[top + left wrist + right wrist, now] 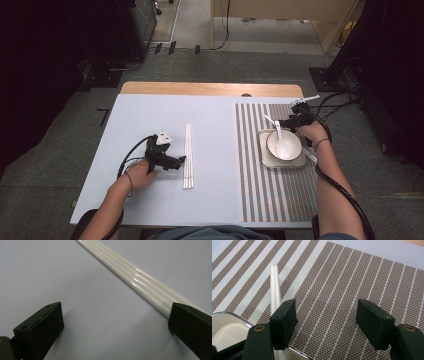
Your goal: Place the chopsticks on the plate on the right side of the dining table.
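A bundle of long white chopsticks (188, 155) lies on the pale blue table cover, running away from me. My left gripper (181, 160) rests low beside their near part, jaws open. In the left gripper view (115, 312) one jaw sits at the sticks (140, 277) and nothing is pinched. A white bowl (285, 146) with a white spoon (279, 136) stands on a square plate (265, 159) on the striped placemat. My right gripper (284, 122) hovers at the plate's far edge, open (325, 307), with a pair of white sticks (274, 282) just outside one jaw.
The brown-and-white striped placemat (260, 192) covers the table's right part. The plate's shiny rim (237, 316) and the bowl (225, 333) sit at the lower left of the right gripper view. A wooden strip (210, 89) edges the far side of the table.
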A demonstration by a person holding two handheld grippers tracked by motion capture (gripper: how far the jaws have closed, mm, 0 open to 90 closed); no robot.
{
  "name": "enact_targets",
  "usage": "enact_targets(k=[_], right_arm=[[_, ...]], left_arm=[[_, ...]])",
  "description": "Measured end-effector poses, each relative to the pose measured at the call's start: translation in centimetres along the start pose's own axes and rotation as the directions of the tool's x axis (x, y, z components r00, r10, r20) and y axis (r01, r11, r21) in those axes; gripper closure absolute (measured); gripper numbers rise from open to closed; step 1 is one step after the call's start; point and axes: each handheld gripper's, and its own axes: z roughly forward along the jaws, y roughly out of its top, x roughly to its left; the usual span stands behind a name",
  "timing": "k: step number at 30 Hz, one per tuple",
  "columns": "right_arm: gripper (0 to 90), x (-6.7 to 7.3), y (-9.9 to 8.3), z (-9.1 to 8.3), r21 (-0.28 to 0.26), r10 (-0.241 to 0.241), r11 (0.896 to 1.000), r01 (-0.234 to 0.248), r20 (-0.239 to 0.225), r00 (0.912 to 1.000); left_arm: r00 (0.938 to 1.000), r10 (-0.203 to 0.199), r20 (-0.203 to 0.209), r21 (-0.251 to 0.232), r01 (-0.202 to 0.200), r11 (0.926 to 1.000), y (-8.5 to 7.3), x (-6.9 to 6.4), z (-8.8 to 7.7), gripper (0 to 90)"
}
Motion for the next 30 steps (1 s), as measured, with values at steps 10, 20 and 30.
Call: enact_targets(k=[10, 20, 30], right_arm=[[34.4, 0.2, 0.0, 0.1, 0.015, -0.028, 0.999, 0.028, -0.014, 0.9995], [33.0, 0.4, 0.0, 0.0, -0.004, -0.025, 1.000, 0.025, -0.019, 0.9995], [30.0, 0.4, 0.7, -2.0, -0.027, 0.030, 0.999, -0.030, 0.012, 0.9995]], left_arm=[[1.0000, 0.001, 0.000, 0.001, -0.001, 1.0000, 0.0, 0.0, 0.0, 0.0], [1.0000, 0.000, 0.000, 0.000, 0.000, 1.0000, 0.0, 0.0, 0.0, 0.0], [1.0000, 0.000, 0.000, 0.000, 0.000, 1.0000, 0.0, 0.0, 0.0, 0.0]])
